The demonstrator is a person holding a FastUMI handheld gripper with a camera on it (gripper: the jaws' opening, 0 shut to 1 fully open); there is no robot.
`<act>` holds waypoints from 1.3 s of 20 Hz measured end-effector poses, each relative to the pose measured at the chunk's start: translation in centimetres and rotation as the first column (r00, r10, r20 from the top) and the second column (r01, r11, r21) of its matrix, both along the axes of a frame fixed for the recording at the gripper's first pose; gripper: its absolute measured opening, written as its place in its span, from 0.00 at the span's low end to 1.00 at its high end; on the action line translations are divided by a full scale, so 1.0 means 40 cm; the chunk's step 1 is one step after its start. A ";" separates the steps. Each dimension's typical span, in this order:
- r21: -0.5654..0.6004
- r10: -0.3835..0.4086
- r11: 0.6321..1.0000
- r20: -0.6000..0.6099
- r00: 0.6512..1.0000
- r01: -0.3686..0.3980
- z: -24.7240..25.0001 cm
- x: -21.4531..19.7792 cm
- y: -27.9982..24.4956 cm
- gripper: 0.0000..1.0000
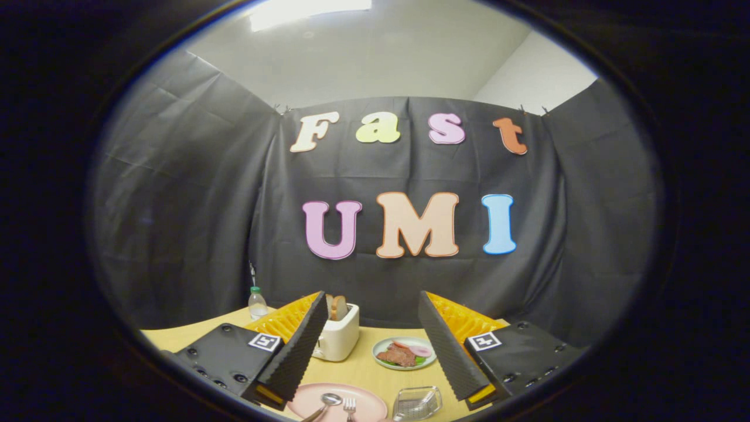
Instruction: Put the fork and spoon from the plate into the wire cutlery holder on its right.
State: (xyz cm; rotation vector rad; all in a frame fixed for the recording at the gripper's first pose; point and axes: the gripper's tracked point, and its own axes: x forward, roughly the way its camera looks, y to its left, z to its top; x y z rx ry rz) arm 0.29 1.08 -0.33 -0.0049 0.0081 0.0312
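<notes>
Taking the pink plate as the landmark: a bottle and a toaster stand beyond it to the left. On the plate, the spoon lies left with its bowl pointing away, the fork beside it, tines pointing away. Just right sits the wire cutlery holder; beyond that, a plate of food. The gripper hangs above, spread wide, holding nothing.

- Plate: pink.
- Spoon, fork: silver.
- Toaster: cream-white.
- Tabletop: pale yellow.
- Wire cutlery holder: silver mesh.
- Small plate: light green rim.
</notes>
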 end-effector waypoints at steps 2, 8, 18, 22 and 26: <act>0.001 0.002 1.000 -0.001 1.000 -0.002 0.000 -0.001 0.000 1.00; 0.005 0.014 1.000 0.003 1.000 -0.014 -0.009 -0.004 0.005 1.00; 0.009 0.027 1.000 -0.009 1.000 -0.027 -0.031 0.004 0.014 1.00; 0.012 0.031 0.999 -0.025 0.999 -0.030 -0.050 0.005 0.017 1.00; 0.002 0.044 0.999 -0.058 0.997 -0.044 -0.089 0.003 0.022 1.00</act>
